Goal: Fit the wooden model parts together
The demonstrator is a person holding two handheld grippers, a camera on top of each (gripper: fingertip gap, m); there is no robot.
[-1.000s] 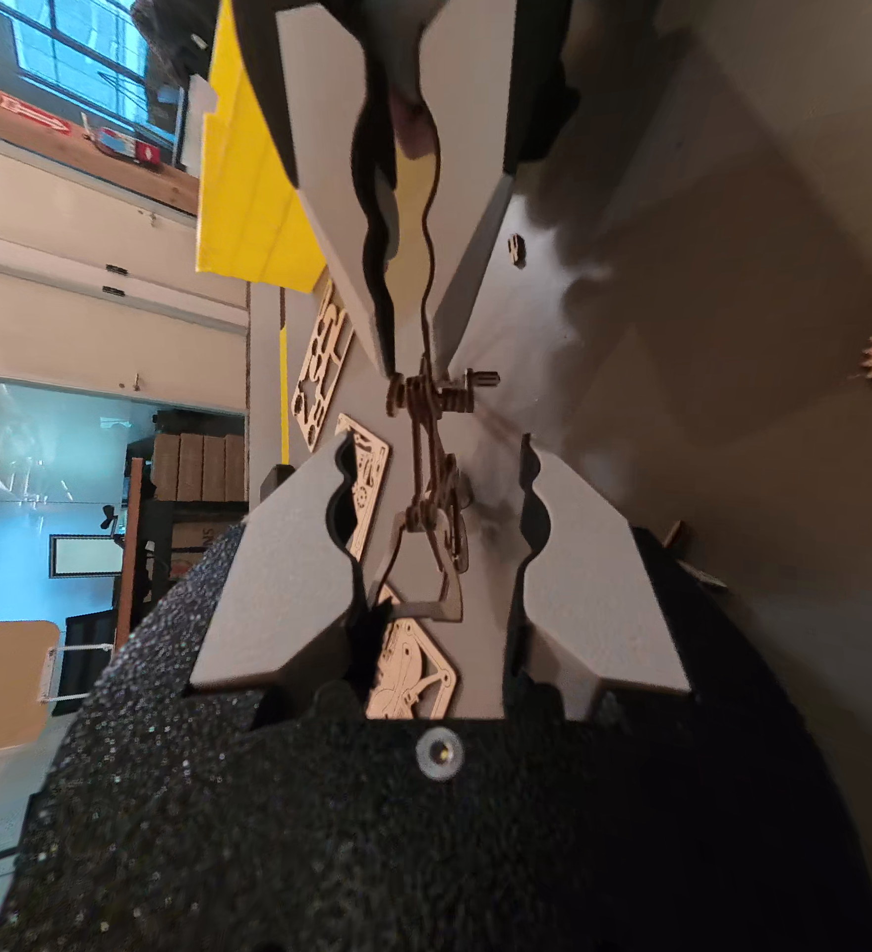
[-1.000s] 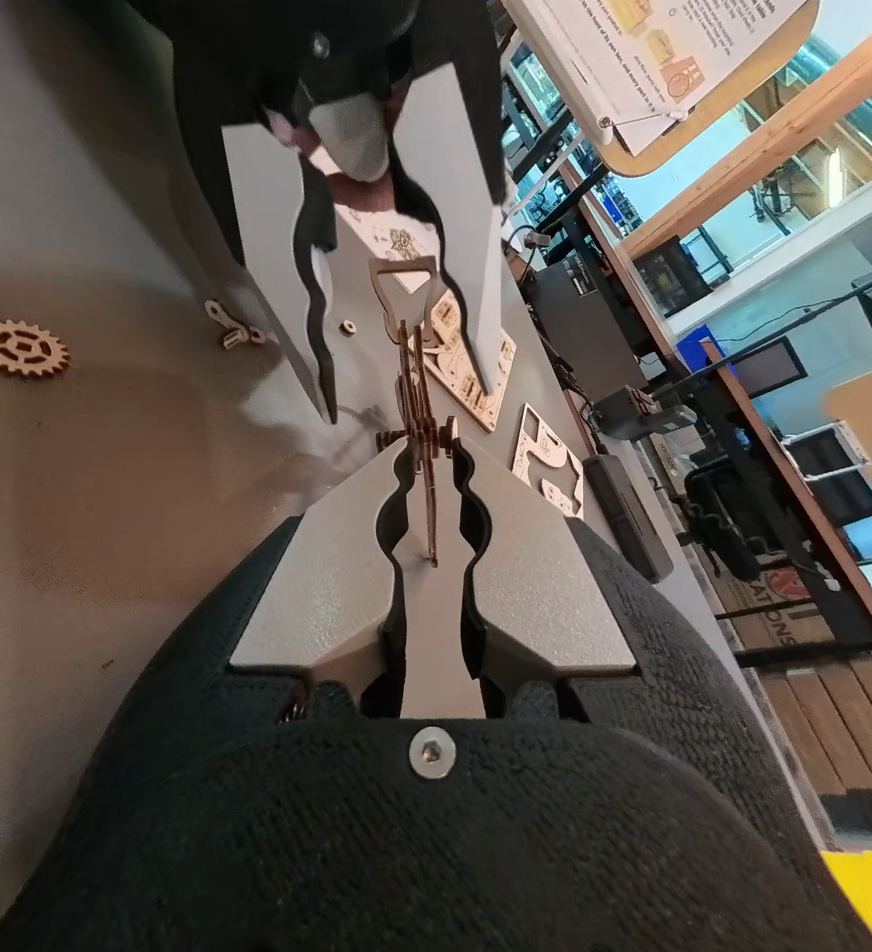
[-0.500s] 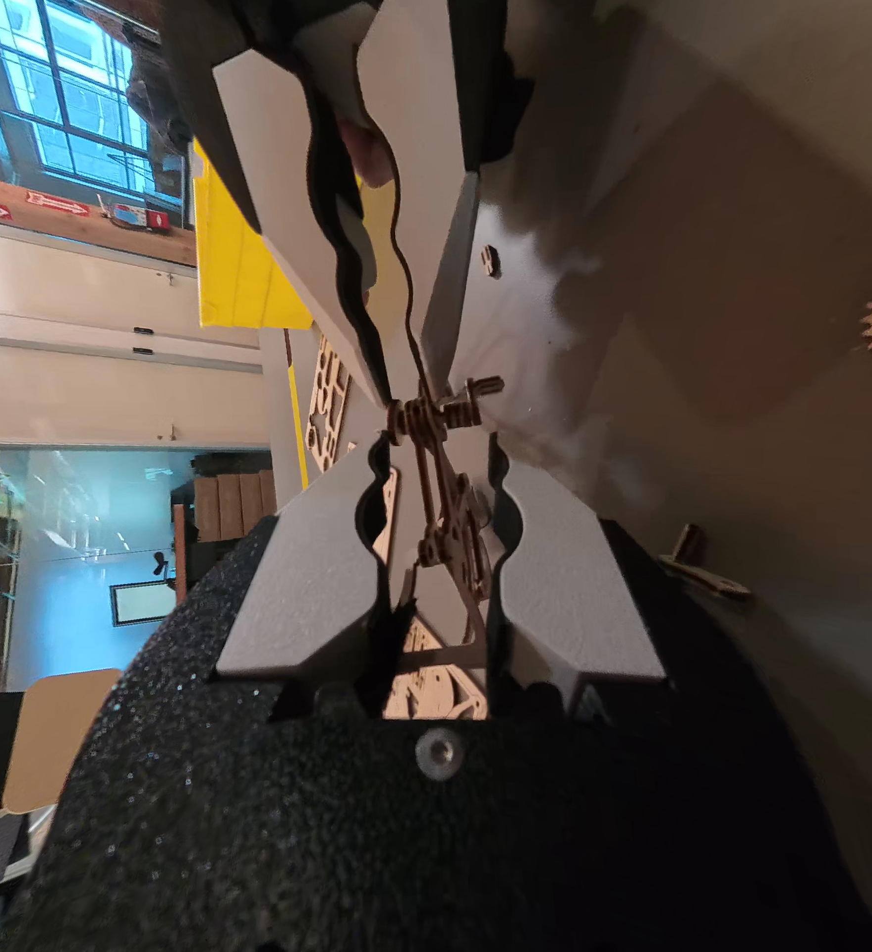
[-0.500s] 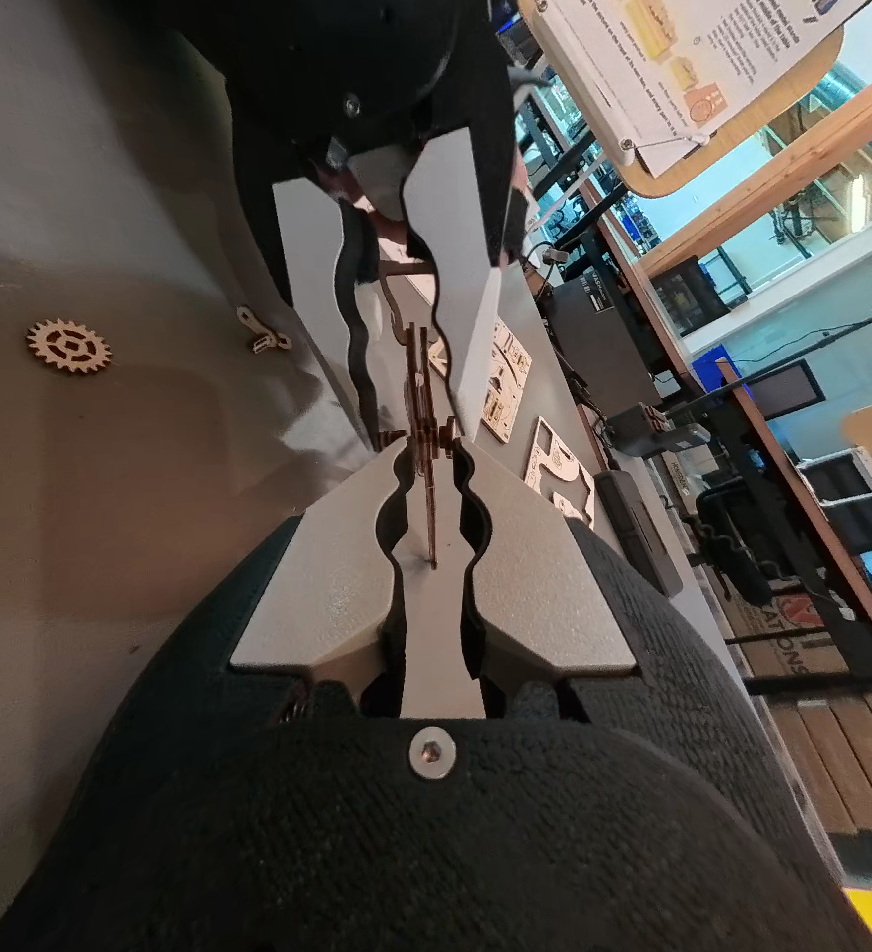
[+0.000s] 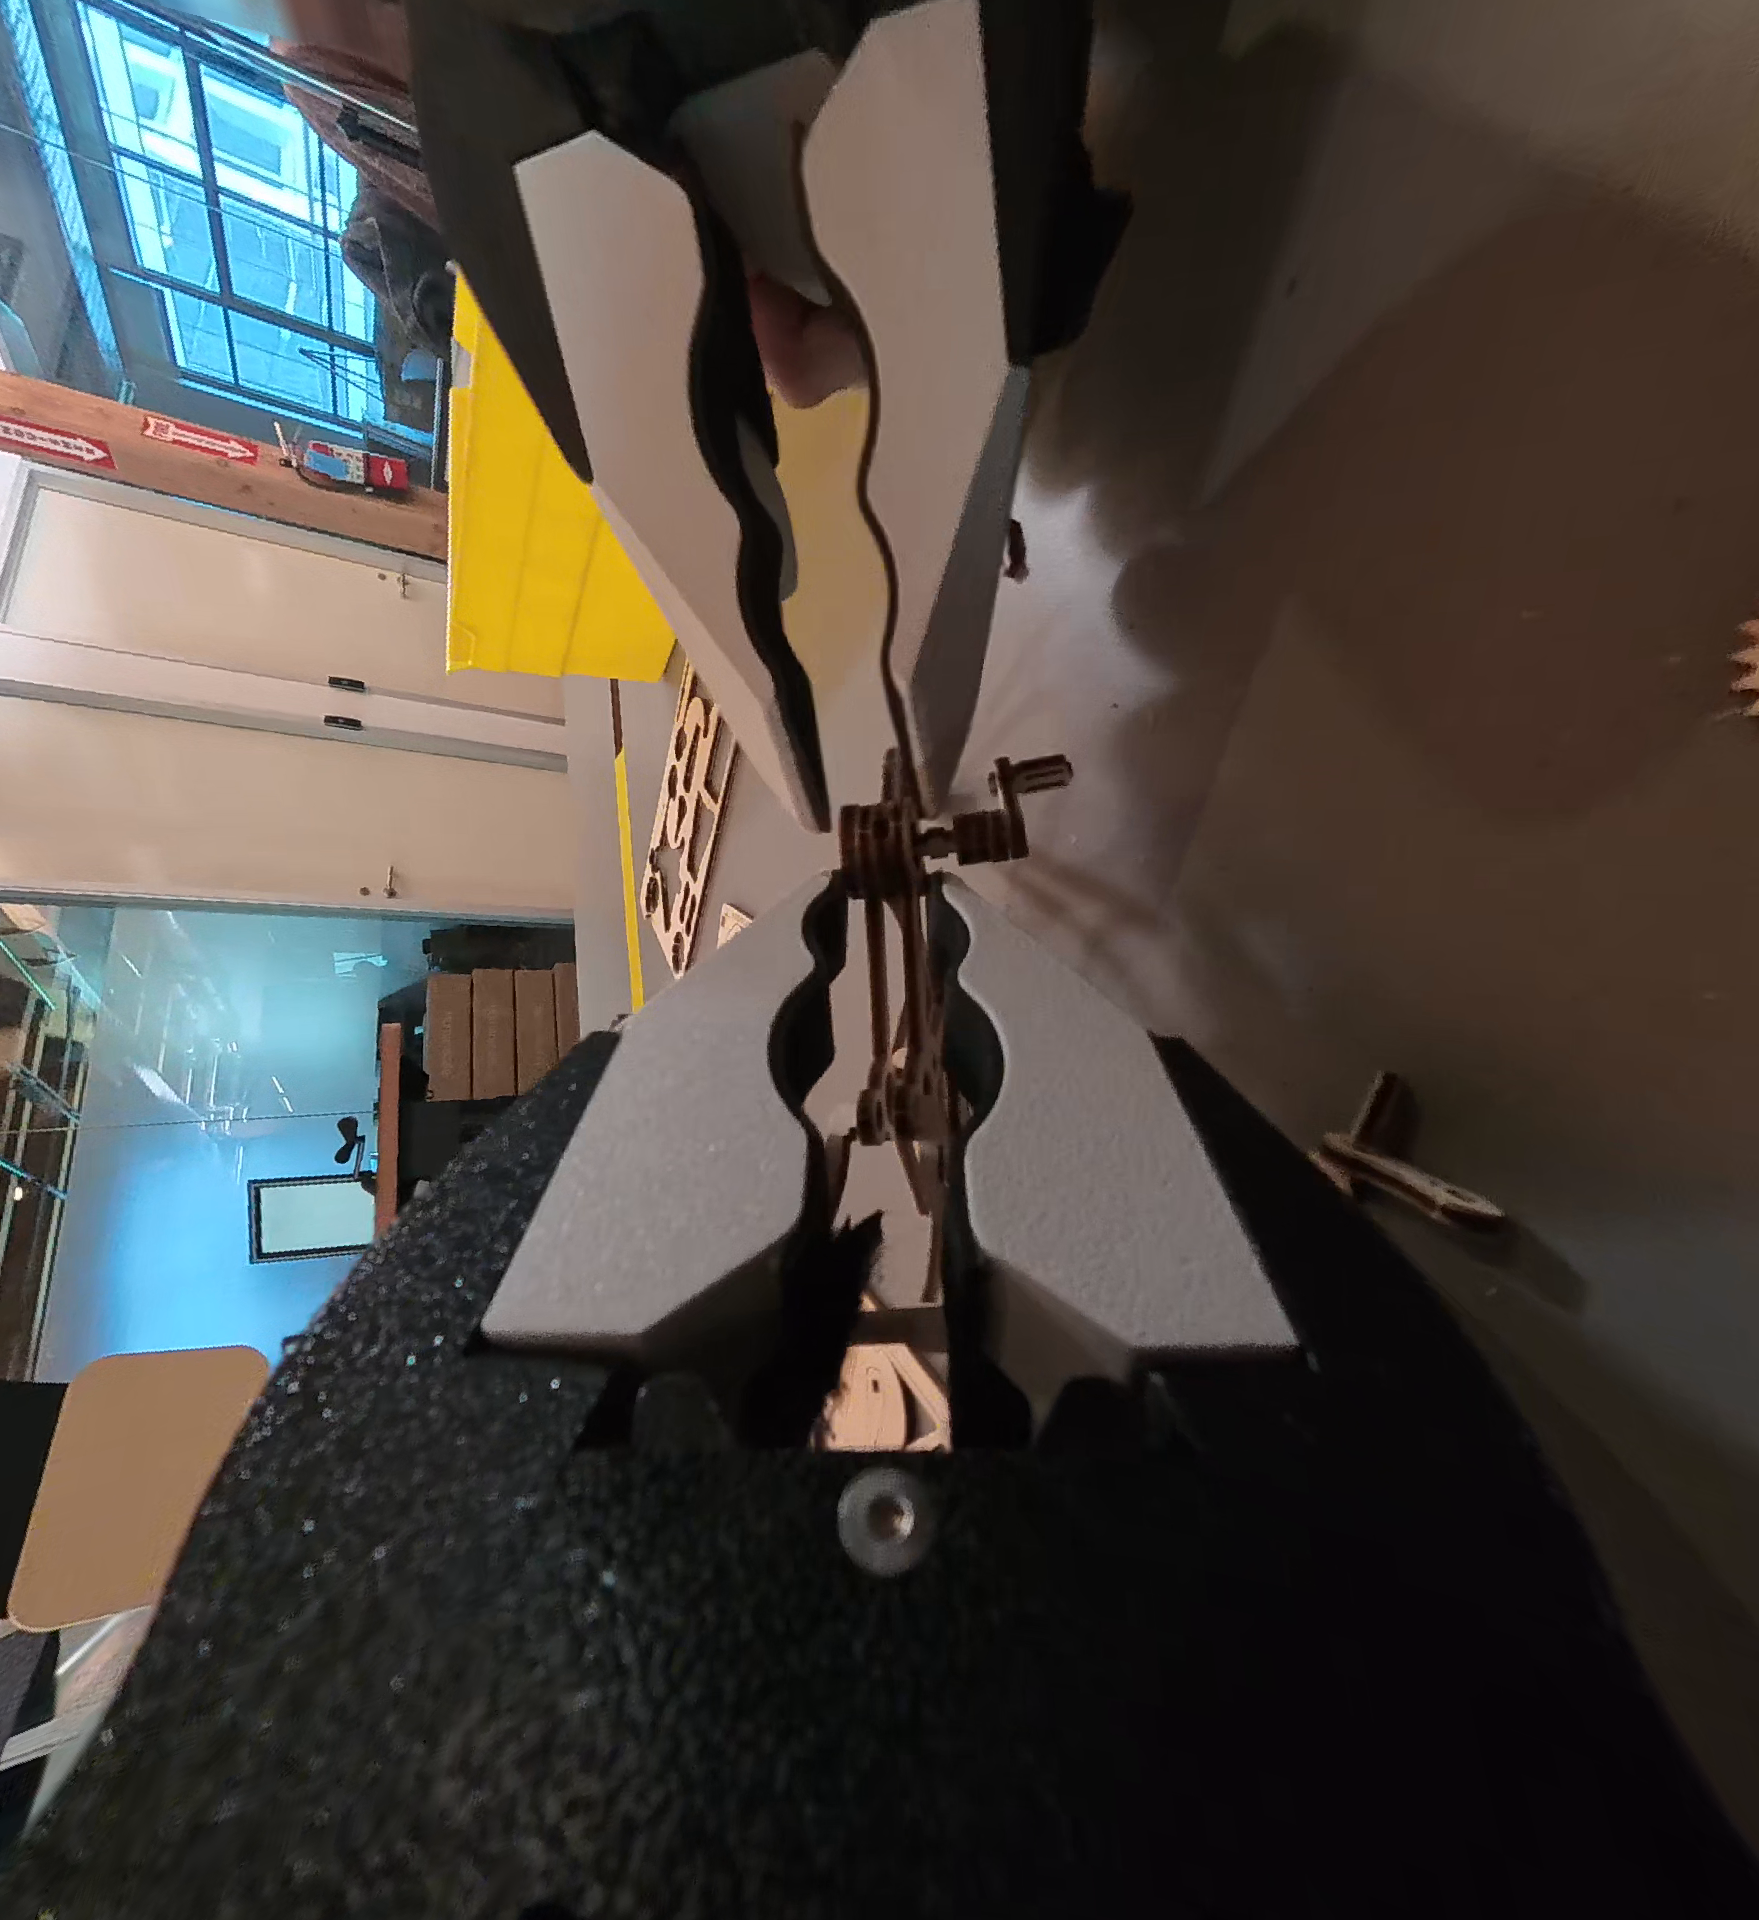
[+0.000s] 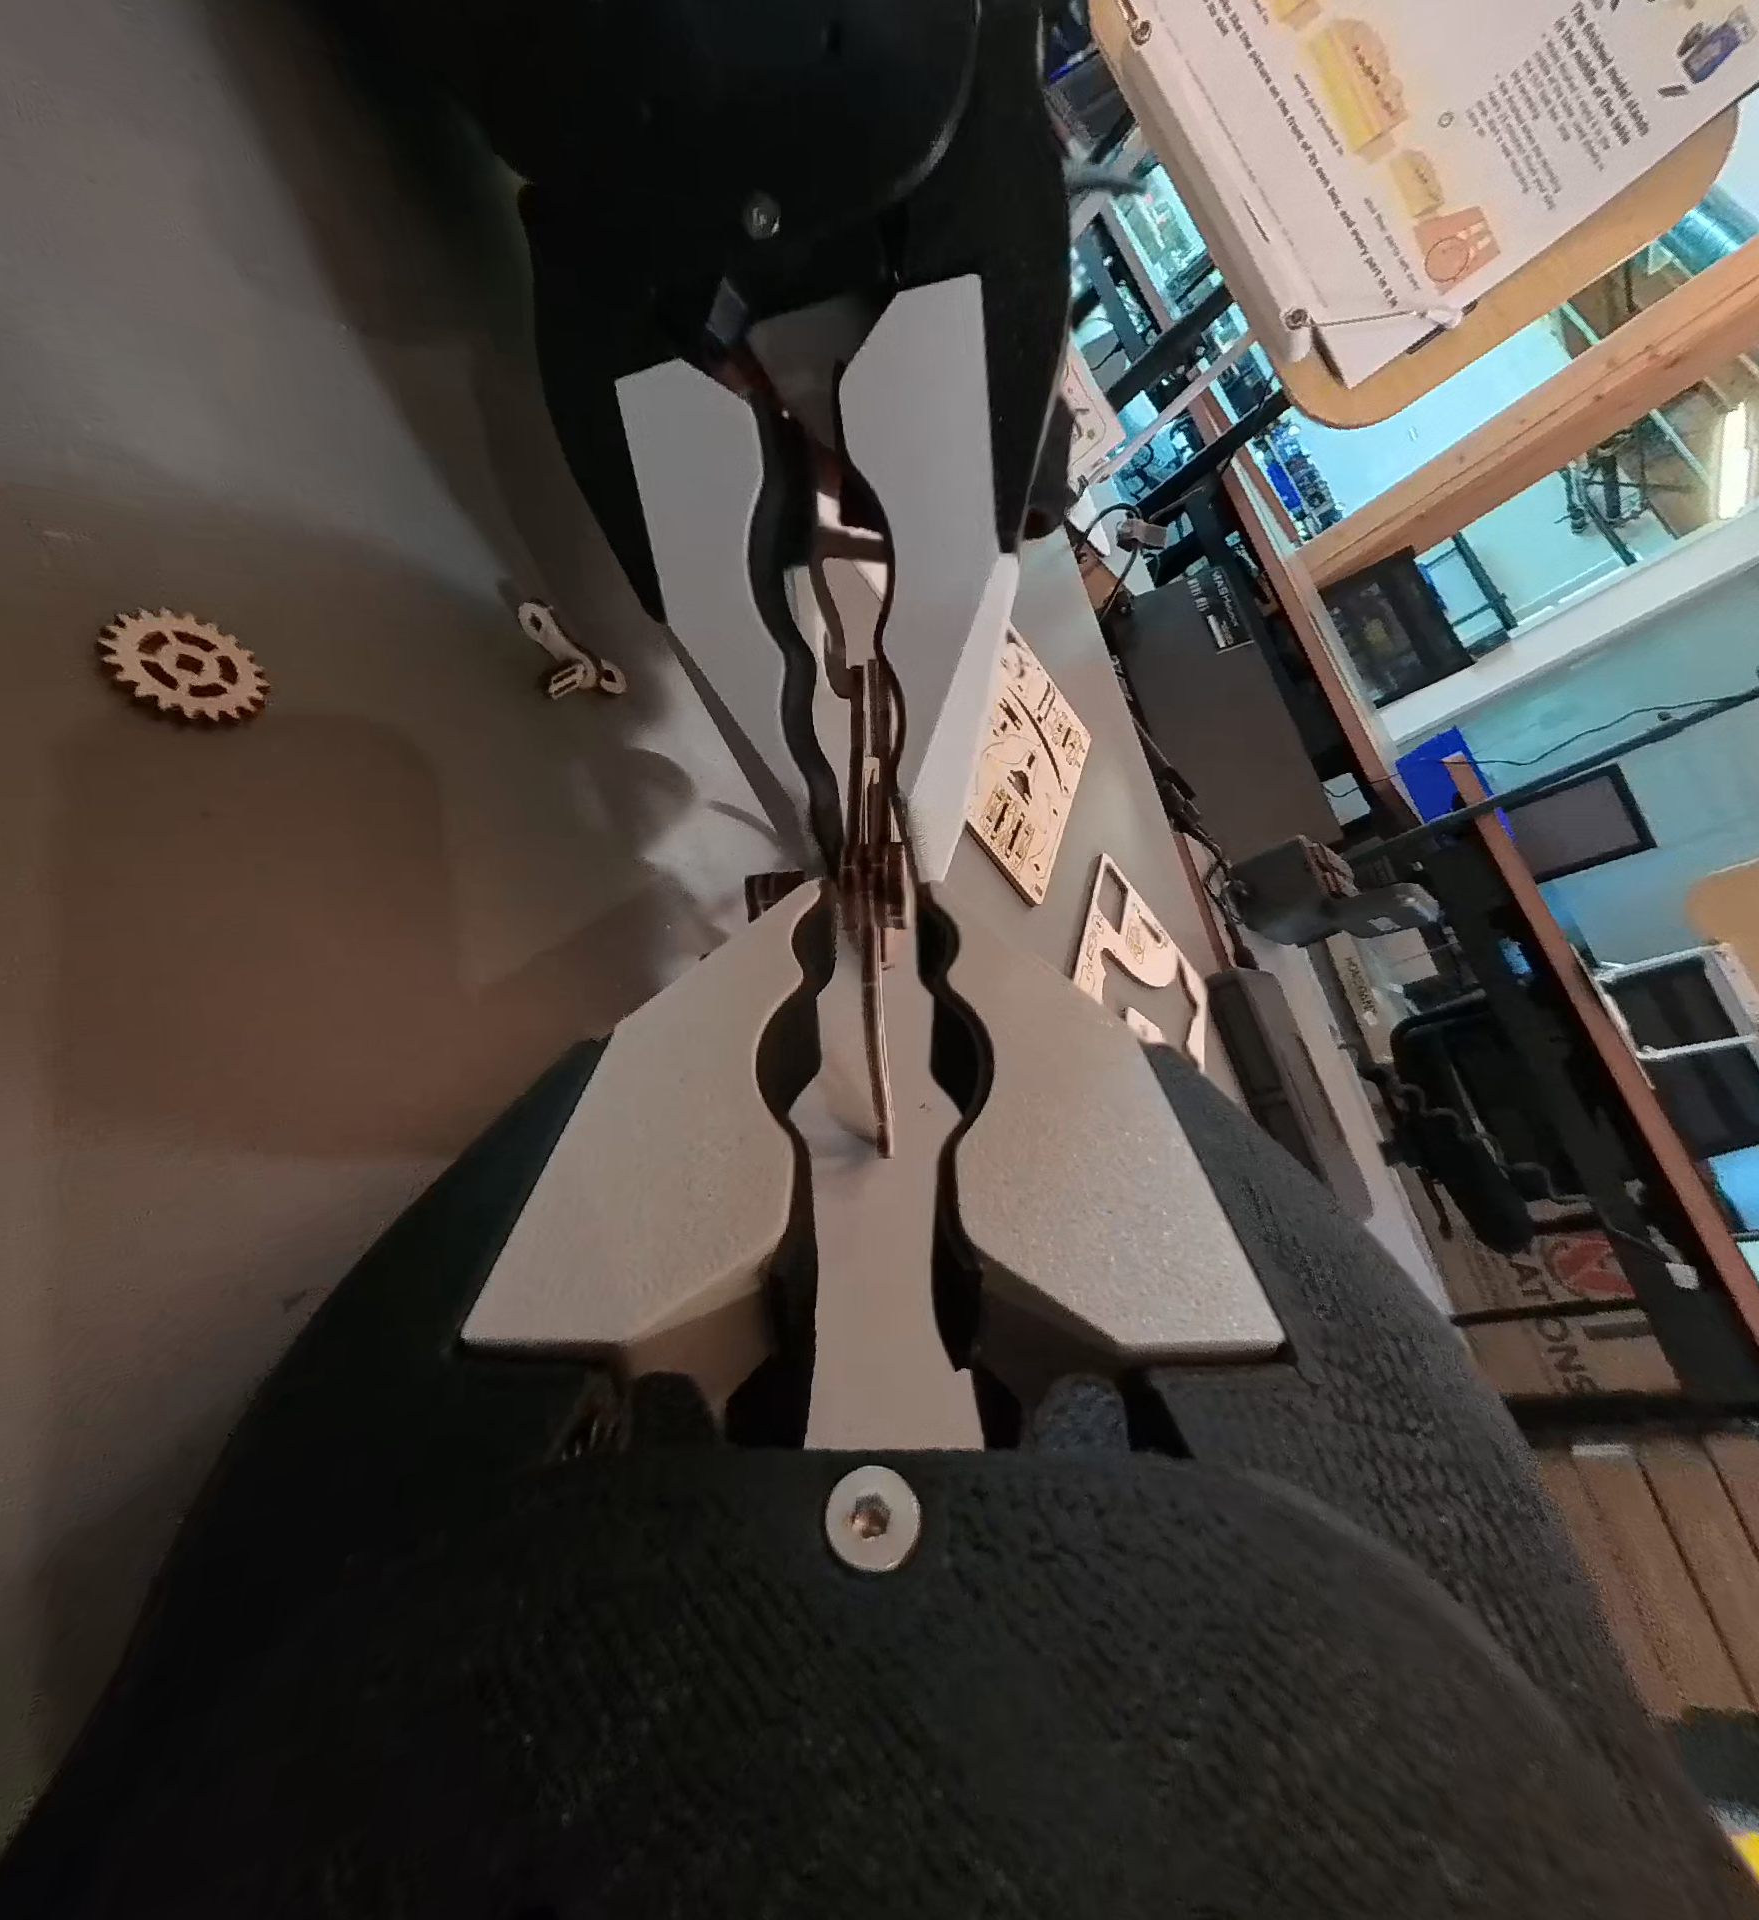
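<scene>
2 grippers, left gripper (image 5: pixel 887 883) and right gripper (image 6: pixel 867 894), both clamp 1 wooden model (image 5: pixel 901 997); 1 loose gear (image 6: pixel 182 666) at left, 2 cut-out sheets (image 6: pixel 1029 800) at right.

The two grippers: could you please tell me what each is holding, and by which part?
Both hold the same brown laser-cut wooden model assembly. The left gripper has closed on its long flat body; the right gripper pinches the opposite end, at the stacked hub.

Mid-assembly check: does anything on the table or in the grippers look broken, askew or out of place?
Nothing stands out. Both grippers, left and right, pinch the wooden model from opposite ends. A loose gear and small bracket lie flat on the table, unbroken.
</scene>
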